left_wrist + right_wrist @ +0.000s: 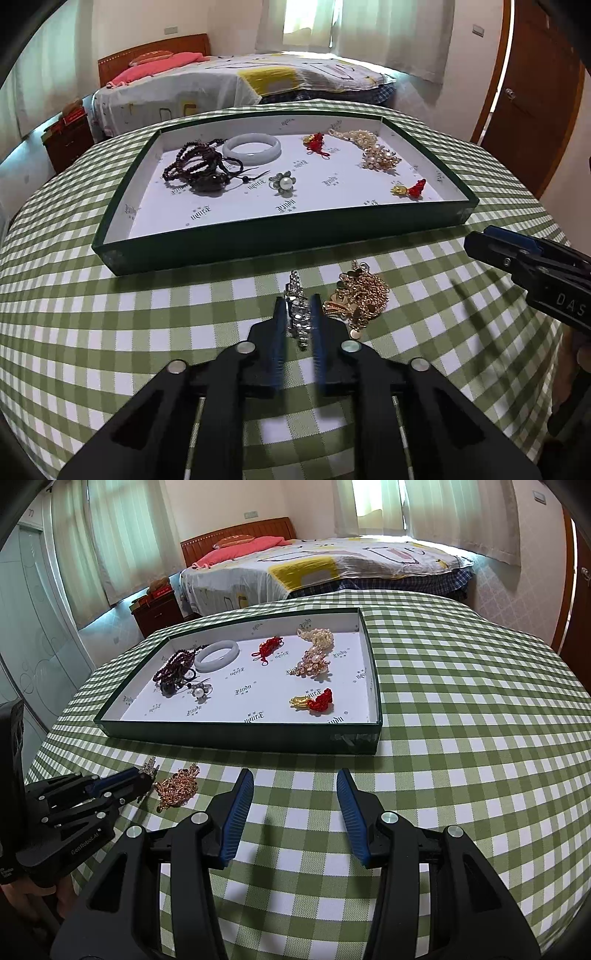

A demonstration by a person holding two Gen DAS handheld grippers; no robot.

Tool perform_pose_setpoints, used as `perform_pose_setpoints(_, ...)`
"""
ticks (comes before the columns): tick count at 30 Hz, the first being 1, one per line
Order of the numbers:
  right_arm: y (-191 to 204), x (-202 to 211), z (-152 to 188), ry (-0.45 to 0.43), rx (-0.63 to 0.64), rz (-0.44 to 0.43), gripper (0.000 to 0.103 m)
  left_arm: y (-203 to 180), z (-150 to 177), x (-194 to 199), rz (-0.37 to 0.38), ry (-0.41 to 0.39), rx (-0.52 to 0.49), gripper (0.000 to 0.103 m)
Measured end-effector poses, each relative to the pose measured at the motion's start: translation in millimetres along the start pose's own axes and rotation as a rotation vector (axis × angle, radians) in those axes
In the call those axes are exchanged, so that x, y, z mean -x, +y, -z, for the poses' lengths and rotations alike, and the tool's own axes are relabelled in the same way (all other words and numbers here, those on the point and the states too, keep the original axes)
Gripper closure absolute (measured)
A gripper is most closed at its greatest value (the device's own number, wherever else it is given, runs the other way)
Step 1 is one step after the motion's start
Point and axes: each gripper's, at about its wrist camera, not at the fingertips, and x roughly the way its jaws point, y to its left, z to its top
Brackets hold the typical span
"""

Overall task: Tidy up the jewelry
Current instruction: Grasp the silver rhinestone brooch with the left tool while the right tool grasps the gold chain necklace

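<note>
A silver rhinestone piece (297, 321) lies on the checked tablecloth (147, 314) in front of the green tray (280, 236). My left gripper (298, 298) is shut on it, with one blue pad against each side. Just right of it a gold chain (364, 295) lies in a heap, untouched. My right gripper (294, 773) hovers open over bare cloth to the right, with nothing between its fingers. Inside the tray are dark bead bracelets (195, 166), a pale bangle (252, 149), a pearl flower ring (282, 182), pearl pieces (380, 158) and two red knot charms (410, 188).
The tray's near wall (236, 734) stands just beyond both grippers. A bed (240, 81), a bedside cabinet (70, 136) and a wooden door (532, 110) lie beyond the table. A hand (33, 893) holds the left gripper's handle.
</note>
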Motion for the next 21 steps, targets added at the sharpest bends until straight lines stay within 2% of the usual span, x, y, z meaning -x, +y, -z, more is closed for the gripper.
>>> perform_pose_setpoints(10,14.1,-3.7,0.0,0.005,0.024,-0.021,0.057,11.1,0.5,8.9,-0.053,-0.024,-0.007,0.09)
perform_pose_setpoints(21,65.8,-24.1,-1.1,0.055,0.118,-0.113,0.057,45.7,2.5,23.2,-0.124,-0.038,0.038,0.09)
